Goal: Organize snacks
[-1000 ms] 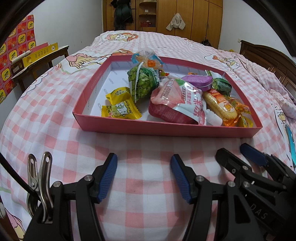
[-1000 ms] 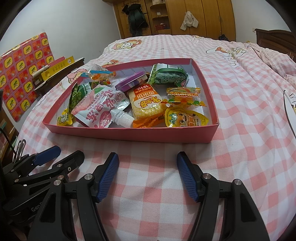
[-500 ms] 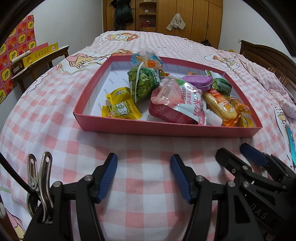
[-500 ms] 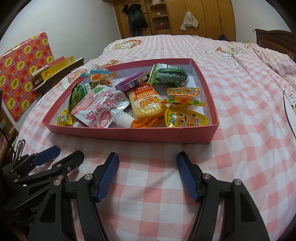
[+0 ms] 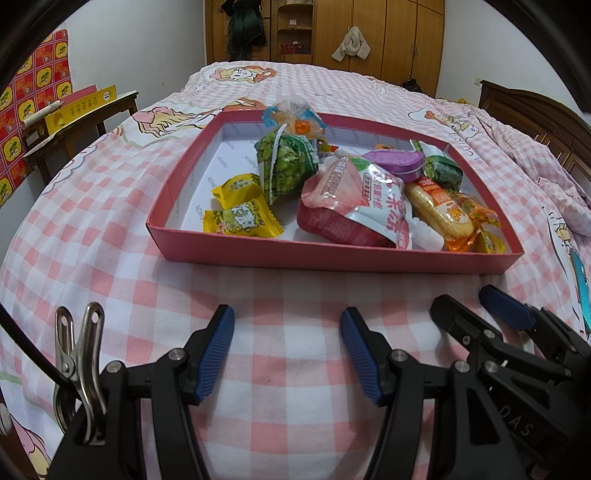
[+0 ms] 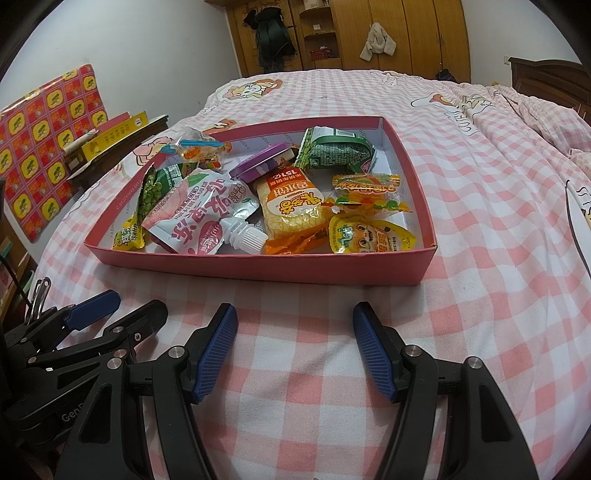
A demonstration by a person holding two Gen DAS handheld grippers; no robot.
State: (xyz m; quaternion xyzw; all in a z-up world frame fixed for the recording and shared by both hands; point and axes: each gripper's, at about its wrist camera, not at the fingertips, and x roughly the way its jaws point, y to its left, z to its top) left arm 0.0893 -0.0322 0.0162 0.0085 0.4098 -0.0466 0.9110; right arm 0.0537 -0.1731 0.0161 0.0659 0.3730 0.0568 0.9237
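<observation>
A shallow pink box (image 5: 258, 254) (image 6: 258, 266) lies on the checked bedspread and holds several snacks: a green pea bag (image 5: 286, 166), yellow candies (image 5: 240, 221), a pink spouted pouch (image 5: 354, 203) (image 6: 199, 218), a purple tin (image 5: 397, 160) (image 6: 260, 164), an orange corn bar (image 5: 437, 210) (image 6: 291, 206) and a green packet (image 6: 334, 153). My left gripper (image 5: 288, 350) is open and empty, just in front of the box's near wall. My right gripper (image 6: 293, 350) is open and empty beside it. Each shows in the other's view, the right (image 5: 476, 314), the left (image 6: 122, 310).
The bed (image 6: 498, 184) stretches away behind the box, rumpled at the right. A side table (image 5: 74, 125) with a yellow box stands left of the bed. Wooden wardrobes (image 5: 369, 33) line the far wall. A dark headboard (image 5: 535, 114) is at the right.
</observation>
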